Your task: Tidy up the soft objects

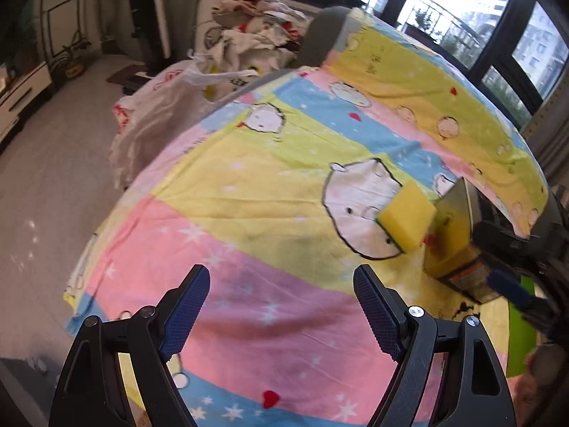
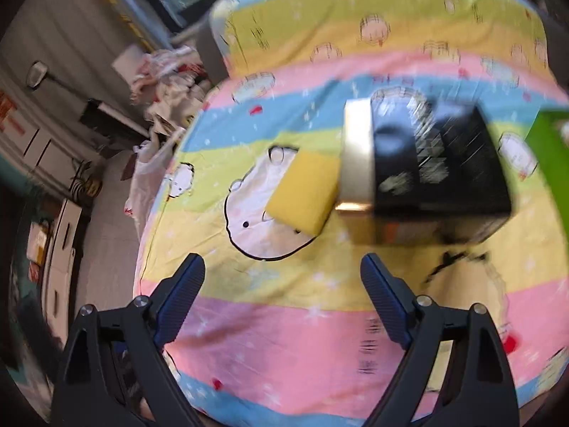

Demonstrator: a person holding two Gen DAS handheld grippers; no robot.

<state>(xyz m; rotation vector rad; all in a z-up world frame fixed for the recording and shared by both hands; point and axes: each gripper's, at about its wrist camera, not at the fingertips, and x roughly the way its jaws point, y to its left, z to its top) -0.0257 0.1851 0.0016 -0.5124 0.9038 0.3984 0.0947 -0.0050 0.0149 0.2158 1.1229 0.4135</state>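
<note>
Left gripper (image 1: 281,306) jaws wide apart, nothing btwn them; blue ribbed pads (image 1: 185,309) hang over pink stripe of the bedsheet (image 1: 249,163). Right gripper (image 2: 282,299) likewise spread wide, empty, over yellow/pink stripes of same sheet; its view is motion-blurred.

Task item: yellow sponge (image 1: 407,217) lies on the sheet, on the big white cartoon-face print (image 1: 359,195), ahead and to the right of left gripper. In right wrist view the sponge (image 2: 304,192) sits ahead, slightly right of centre btwn the fingers. Green scrub layer shows along its lower edge.

Just beside sponge, right side: box (image 2: 426,170) w/ black top and gold side band, touching or nearly touching sponge's edge – can't tell which. Left view shows same box (image 1: 451,242) from its gold/yellow side, label at bottom unreadable. Box blocks approach to sponge from the right; left and near sides of sponge are open sheet.

Green object (image 2: 549,149) at far right edge, past the box; what it is, unclear. Right gripper's blue pad also visible at right edge of left view, near box corner.

Surroundings: pile of crumpled clothes (image 1: 256,25) beyond far end of bed; white plastic bag (image 1: 156,114) on floor at bed's left side. Windows (image 1: 498,17) behind, w/ buildings outside. Potted plant (image 1: 73,57) by far wall, well apart from the work area.
</note>
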